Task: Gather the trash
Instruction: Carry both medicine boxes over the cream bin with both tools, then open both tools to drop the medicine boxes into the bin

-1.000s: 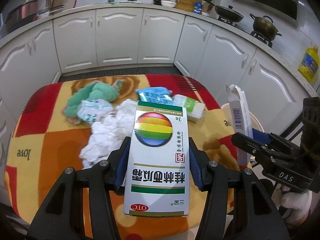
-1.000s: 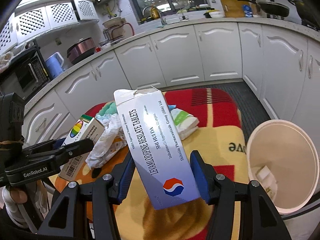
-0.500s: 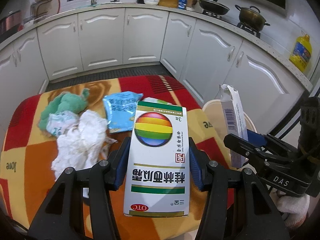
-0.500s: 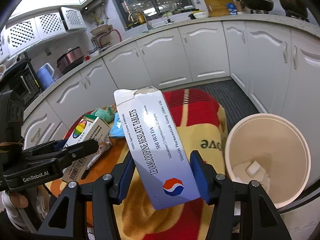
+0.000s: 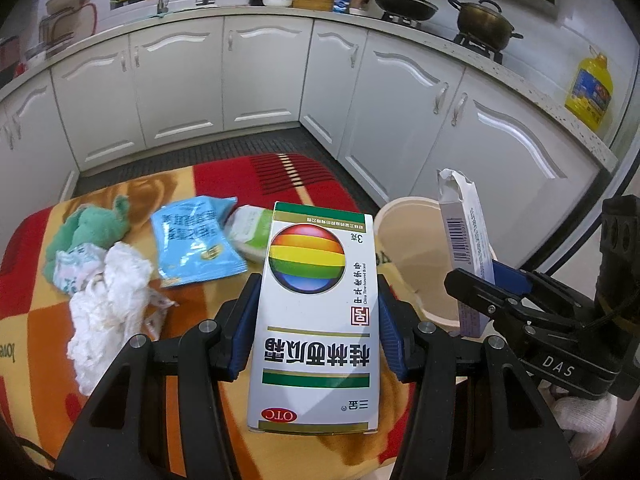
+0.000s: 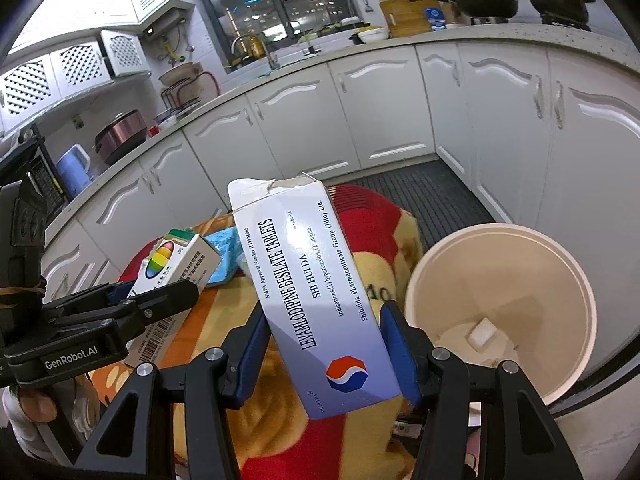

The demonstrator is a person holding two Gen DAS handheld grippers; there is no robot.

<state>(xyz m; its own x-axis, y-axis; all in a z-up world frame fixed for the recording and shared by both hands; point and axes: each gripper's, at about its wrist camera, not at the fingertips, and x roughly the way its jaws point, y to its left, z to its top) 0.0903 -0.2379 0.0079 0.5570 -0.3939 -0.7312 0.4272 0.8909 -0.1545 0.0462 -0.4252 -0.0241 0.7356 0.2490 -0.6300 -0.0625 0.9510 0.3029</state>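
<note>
At centre frame in each wrist view, a carton sits pinched between blue pads: the left gripper (image 5: 316,316) clamps a white rainbow-ball medicine box (image 5: 314,300), the right gripper (image 6: 324,344) a white-and-lilac tablet box (image 6: 316,292). Carrying is in hand; next, each must reach over the cream round plastic bin (image 6: 576,280) at lower right and release.

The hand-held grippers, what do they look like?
Both hand-held grippers, left and right, have black angular frames with silver screws and blue pads. The left body reads GenRobot.AI, the right reads DAS. A white glove shows under the right one.
</note>
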